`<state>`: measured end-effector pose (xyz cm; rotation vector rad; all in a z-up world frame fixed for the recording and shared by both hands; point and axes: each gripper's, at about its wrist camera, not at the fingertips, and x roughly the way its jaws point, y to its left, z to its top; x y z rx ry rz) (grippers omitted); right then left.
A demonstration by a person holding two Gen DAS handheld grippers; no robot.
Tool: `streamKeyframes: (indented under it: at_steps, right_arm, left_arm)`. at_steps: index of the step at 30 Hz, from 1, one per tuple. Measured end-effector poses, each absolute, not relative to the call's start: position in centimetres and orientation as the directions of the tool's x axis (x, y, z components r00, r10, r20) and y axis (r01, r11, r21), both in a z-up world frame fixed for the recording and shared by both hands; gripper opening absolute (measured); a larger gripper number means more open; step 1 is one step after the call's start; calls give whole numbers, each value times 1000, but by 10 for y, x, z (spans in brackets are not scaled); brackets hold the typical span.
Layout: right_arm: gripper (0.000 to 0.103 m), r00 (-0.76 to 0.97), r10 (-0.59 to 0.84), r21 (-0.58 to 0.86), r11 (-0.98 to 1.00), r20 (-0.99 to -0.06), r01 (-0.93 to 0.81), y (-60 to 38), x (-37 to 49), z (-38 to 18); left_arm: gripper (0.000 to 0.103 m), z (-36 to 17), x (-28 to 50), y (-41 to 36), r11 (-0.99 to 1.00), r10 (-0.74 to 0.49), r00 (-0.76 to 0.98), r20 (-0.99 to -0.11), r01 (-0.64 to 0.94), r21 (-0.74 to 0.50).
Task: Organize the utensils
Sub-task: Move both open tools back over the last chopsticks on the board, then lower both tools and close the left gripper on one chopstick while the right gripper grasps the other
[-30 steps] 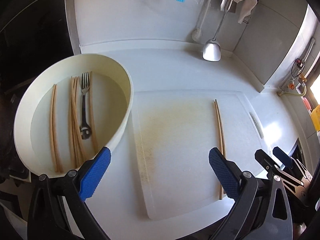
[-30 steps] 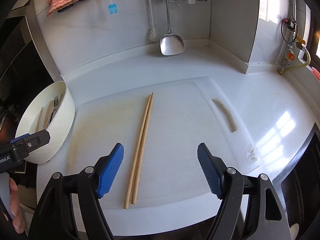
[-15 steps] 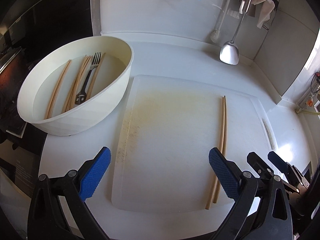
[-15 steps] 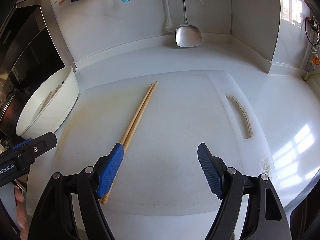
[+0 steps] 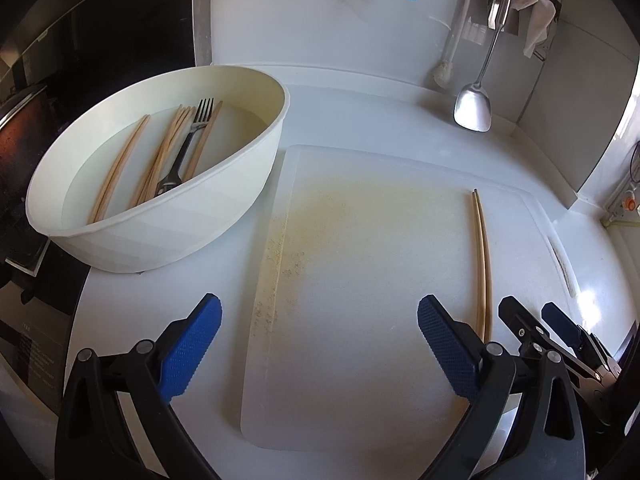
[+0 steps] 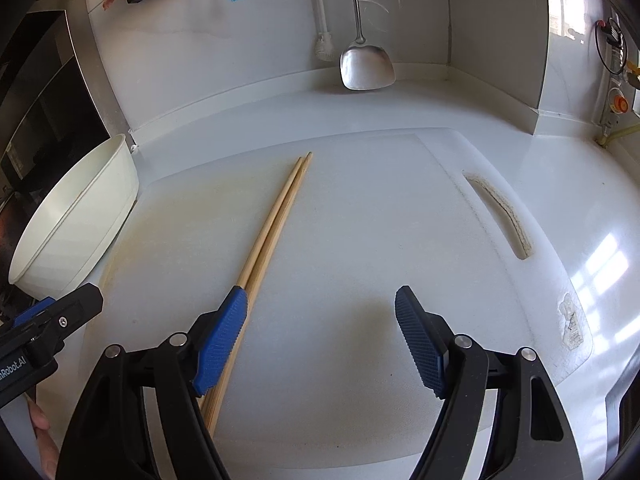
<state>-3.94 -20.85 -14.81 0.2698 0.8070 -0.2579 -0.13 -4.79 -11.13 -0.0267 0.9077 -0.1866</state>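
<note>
**Right gripper over the loose chopstick pair, nothing gripped**

Landmark: cutting board [image 6: 360, 280].

Obs. One pair of chopsticks [image 6: 276, 220] lies flat on the cutting board, the two sticks side by side and touching, running from the board's near edge toward its far edge. Bowl [image 5: 160, 184] stands just off the board's left edge; it holds more chopsticks and a fork [image 5: 188, 140].

Right gripper [image 6: 320, 332]: fingers wide apart, nothing between the pads. Its left pad overlaps the near part of the pair in view; contact cannot be told.

Left gripper [image 5: 320, 344]: fingers wide apart, empty, over the board's near left part.

Judgement. Step in hand looks like picking the pair off the board.

To do it well:
- shift the right gripper toward the board's left so both sticks sit between the pads, not under one;
- bring the pad tips down to the board surface;
- close across both sticks together, square to their length, so neither rolls out.
</note>
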Motion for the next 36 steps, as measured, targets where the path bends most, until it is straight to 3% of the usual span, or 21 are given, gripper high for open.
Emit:
streamKeyframes:
  at_steps: [23, 31, 36]
  right_arm:
    - [73, 663, -273, -109, 954, -697, 279, -177, -37, -149]
    - [72, 646, -333, -131, 931, -687, 341, -197, -48, -146]
    - [72, 666, -266, -59, 947, -697, 316, -205, -51, -143]
  left_arm:
    - [97, -116, 2, -55, 981, -183, 594, -783, 168, -102]
    - [97, -115, -2, -67, 976, -201, 592, -780, 194, -104]
    - [97, -116, 0, -77, 970, -220, 590, -777, 213, -113]
